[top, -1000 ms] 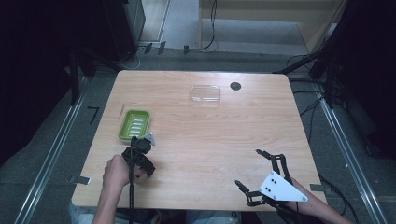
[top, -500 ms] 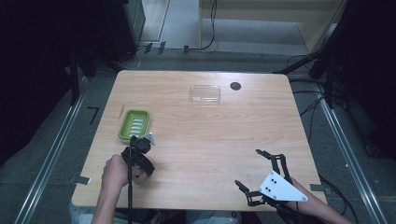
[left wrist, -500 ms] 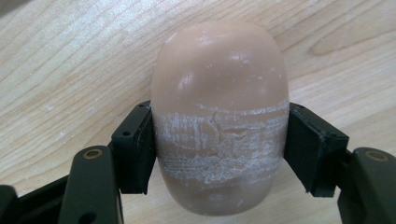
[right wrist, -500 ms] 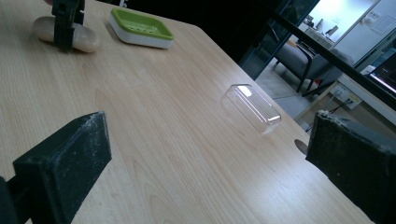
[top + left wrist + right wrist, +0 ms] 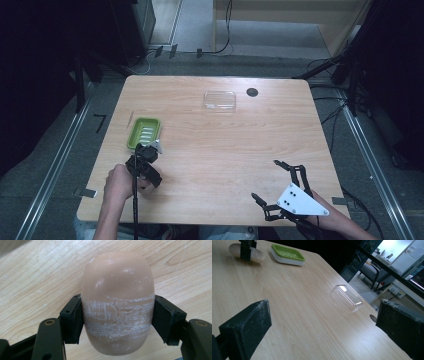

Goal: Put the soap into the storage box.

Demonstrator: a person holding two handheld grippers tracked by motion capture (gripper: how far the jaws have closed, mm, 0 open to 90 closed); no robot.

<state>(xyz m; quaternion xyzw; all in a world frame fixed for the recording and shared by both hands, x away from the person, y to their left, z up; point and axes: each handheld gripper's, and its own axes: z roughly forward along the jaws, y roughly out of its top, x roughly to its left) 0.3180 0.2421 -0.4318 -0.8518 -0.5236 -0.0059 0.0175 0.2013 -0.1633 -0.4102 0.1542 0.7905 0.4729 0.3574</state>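
Note:
A beige oval soap bar (image 5: pixel 117 290), scuffed white across its middle, sits between the two black pads of my left gripper (image 5: pixel 117 320), which press on its sides. In the high view my left gripper (image 5: pixel 145 167) is at the front left, just in front of the green soap dish (image 5: pixel 144 132), and it covers the bar. The right gripper view shows the soap bar (image 5: pixel 259 256) low at the tabletop with the left gripper (image 5: pixel 245 252) on it. My right gripper (image 5: pixel 265 179) stands open at the front right, with nothing between its jaws (image 5: pixel 324 327).
A clear plastic lid (image 5: pixel 219 100) lies at the back middle of the wooden table (image 5: pixel 225 150), with a small black hole (image 5: pixel 252 92) to its right. The green soap dish (image 5: pixel 287 254) stands beside the soap. Dark floor and cables surround the table.

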